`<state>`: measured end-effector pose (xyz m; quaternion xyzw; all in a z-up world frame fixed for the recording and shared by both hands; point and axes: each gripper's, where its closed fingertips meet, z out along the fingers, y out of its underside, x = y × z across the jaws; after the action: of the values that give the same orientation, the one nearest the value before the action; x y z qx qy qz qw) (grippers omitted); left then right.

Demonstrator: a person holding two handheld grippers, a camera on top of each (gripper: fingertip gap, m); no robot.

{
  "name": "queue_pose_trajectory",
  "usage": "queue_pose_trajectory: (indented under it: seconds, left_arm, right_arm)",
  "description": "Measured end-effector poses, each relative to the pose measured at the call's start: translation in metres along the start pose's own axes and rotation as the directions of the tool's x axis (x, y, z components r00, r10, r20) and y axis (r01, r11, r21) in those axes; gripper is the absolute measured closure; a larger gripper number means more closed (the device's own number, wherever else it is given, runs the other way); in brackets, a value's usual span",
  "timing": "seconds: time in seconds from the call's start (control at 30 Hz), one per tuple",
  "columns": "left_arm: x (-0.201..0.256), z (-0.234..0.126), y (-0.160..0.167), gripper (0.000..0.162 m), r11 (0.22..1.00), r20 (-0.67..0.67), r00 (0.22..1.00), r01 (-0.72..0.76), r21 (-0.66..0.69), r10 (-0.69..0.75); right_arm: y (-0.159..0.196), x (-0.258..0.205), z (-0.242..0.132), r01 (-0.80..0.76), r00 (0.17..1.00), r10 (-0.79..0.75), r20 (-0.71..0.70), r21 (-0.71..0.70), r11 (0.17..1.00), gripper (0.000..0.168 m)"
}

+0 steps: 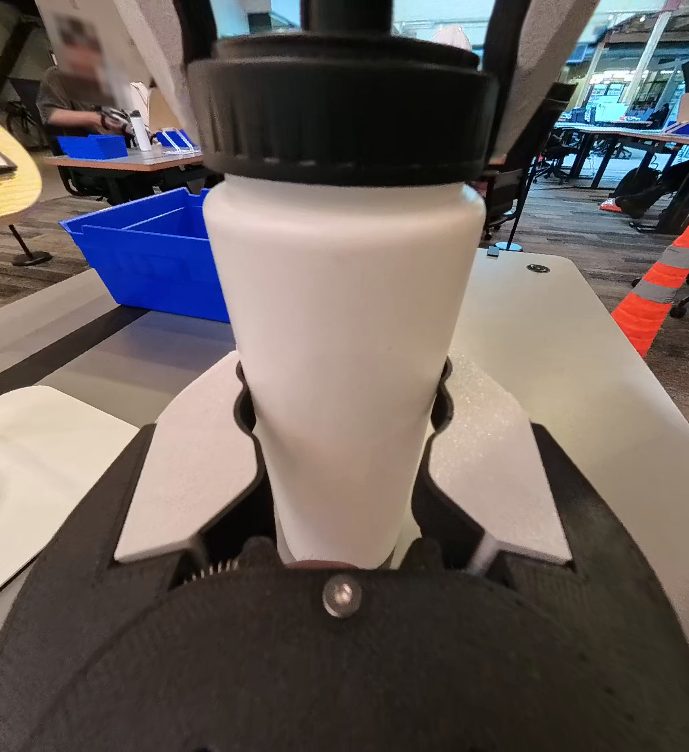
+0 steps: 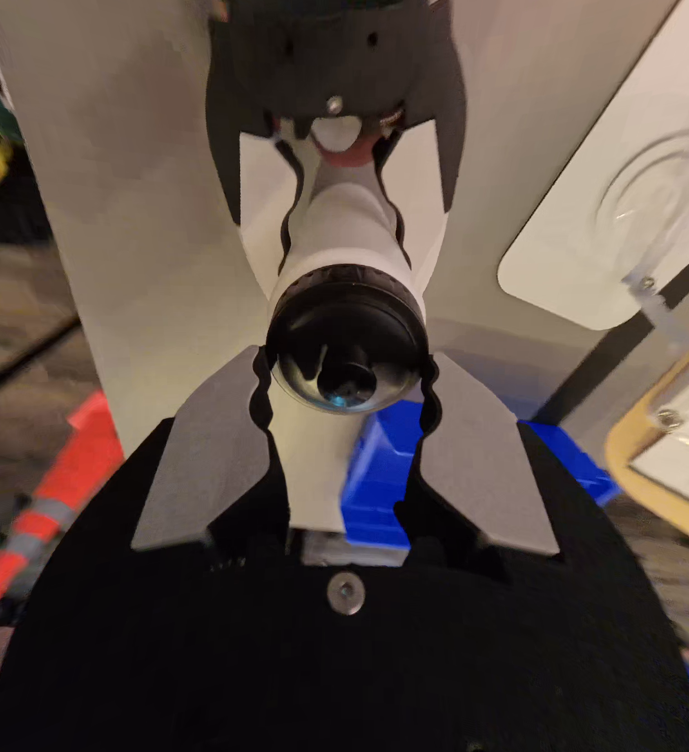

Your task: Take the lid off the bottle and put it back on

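While my left gripper (image 1: 345, 411) clamps the white bottle (image 1: 345, 325) upright above the table (image 1: 538, 346), its black lid (image 1: 345, 118) is on; my right gripper (image 2: 345, 378) brackets the lid's rim, whether gripping I cannot tell; blue bin (image 1: 151, 256) behind.

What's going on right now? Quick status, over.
Left gripper shut on white bottle, held upright. Right gripper above, fingers either side of black lid; contact unclear. Lid on. Nothing in the way; blue bin sits behind.
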<state>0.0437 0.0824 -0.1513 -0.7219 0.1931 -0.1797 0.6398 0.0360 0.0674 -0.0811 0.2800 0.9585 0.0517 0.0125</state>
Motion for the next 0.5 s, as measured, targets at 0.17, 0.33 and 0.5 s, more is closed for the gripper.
queue_pose_trajectory:
  seconds: [0.17, 0.33, 0.5]
  left_arm:
    - [-0.002, -0.001, 0.000, 0.076, 1.000, 0.001, 1.000, 0.005, 0.001, -0.005]
    - [-0.001, -0.001, 0.000, 0.076, 1.000, 0.000, 1.000, -0.001, -0.002, 0.001]
    - [-0.001, -0.001, 0.000, 0.076, 1.000, 0.001, 1.000, -0.003, -0.001, 0.003]
  right_arm:
    - [0.003, 0.007, -0.003, 0.254, 0.960, -0.276, -0.042, -0.282, 0.925, 0.096]
    - [-0.002, 0.005, -0.003, 0.108, 0.990, -0.123, -0.072, -0.186, 0.977, 0.088]
    - [-0.009, -0.003, -0.011, -0.318, 0.948, 0.319, 0.009, 0.118, 0.941, 0.080]
